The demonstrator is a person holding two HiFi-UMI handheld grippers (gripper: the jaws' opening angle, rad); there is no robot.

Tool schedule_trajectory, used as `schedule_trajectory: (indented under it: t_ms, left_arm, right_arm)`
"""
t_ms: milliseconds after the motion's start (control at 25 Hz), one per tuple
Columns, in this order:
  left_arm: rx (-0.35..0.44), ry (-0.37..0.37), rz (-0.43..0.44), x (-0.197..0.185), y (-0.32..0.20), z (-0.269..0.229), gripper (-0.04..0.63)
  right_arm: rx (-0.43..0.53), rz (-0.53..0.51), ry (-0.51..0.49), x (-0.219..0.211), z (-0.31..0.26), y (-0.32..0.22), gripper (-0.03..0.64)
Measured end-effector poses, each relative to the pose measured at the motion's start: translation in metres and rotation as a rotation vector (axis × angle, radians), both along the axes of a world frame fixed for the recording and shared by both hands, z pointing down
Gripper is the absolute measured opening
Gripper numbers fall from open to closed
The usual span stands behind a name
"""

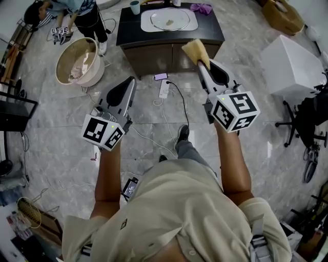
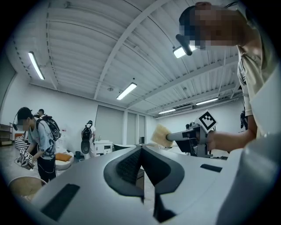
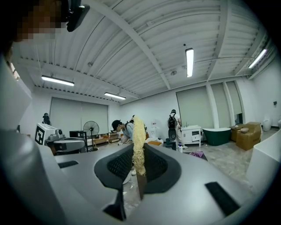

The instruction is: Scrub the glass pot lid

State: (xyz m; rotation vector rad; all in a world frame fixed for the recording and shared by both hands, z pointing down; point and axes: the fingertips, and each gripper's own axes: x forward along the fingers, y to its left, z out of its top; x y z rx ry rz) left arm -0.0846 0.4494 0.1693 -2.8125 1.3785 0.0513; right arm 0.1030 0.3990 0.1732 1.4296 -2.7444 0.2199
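Note:
The glass pot lid (image 1: 169, 20) lies flat in a white basin on a dark cabinet (image 1: 212, 30), far ahead of both grippers. My right gripper (image 1: 201, 62) is shut on a yellow sponge (image 1: 195, 50), held in the air short of the cabinet's front. In the right gripper view the sponge (image 3: 138, 145) stands edge-on between the jaws. My left gripper (image 1: 132, 80) is shut with nothing in it, held lower and to the left over the floor. The left gripper view shows the closed jaws (image 2: 141, 151) and the right gripper with the sponge (image 2: 160, 135) beyond.
A cup (image 1: 134, 7) and a purple cloth (image 1: 201, 8) sit on the cabinet. A round tub (image 1: 78, 61) stands at left near a person (image 1: 87, 13). Cables, a power strip (image 1: 164, 89) and a phone (image 1: 161, 77) lie on the marble floor. A white box (image 1: 294, 64) stands at right.

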Motion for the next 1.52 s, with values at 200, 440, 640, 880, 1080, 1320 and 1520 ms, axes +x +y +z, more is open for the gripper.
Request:
schedule_trajectory:
  t_ms: [200, 440, 640, 880, 1080, 1320, 1520]
  left_arm:
    - [-0.009, -0.007, -0.027, 0.010, -0.049, 0.003, 0.014]
    - [-0.028, -0.001, -0.053, 0.025, -0.099, 0.009, 0.014]
    - [-0.041, -0.003, -0.074, 0.033, -0.128, 0.012, 0.014]
    - [-0.057, -0.012, -0.097, 0.043, -0.163, 0.017, 0.014]
    - [-0.058, -0.028, -0.104, 0.059, -0.184, 0.020, 0.014]
    - [-0.074, -0.046, -0.101, 0.069, -0.198, 0.023, 0.014]
    - [-0.081, -0.048, -0.078, 0.071, -0.229, 0.024, 0.014]
  right_arm:
    - [-0.007, -0.046, 0.003, -0.001, 0.004, -0.056, 0.060]
    - [-0.019, -0.079, 0.009, 0.009, 0.008, -0.111, 0.060]
    - [-0.033, -0.101, 0.011, 0.015, 0.012, -0.147, 0.060]
    - [-0.040, -0.127, 0.005, 0.024, 0.018, -0.184, 0.060]
    - [-0.046, -0.137, -0.008, 0.037, 0.024, -0.209, 0.060]
    - [-0.054, -0.128, -0.026, 0.050, 0.027, -0.226, 0.060]
    - [-0.066, -0.086, -0.032, 0.063, 0.030, -0.249, 0.060]
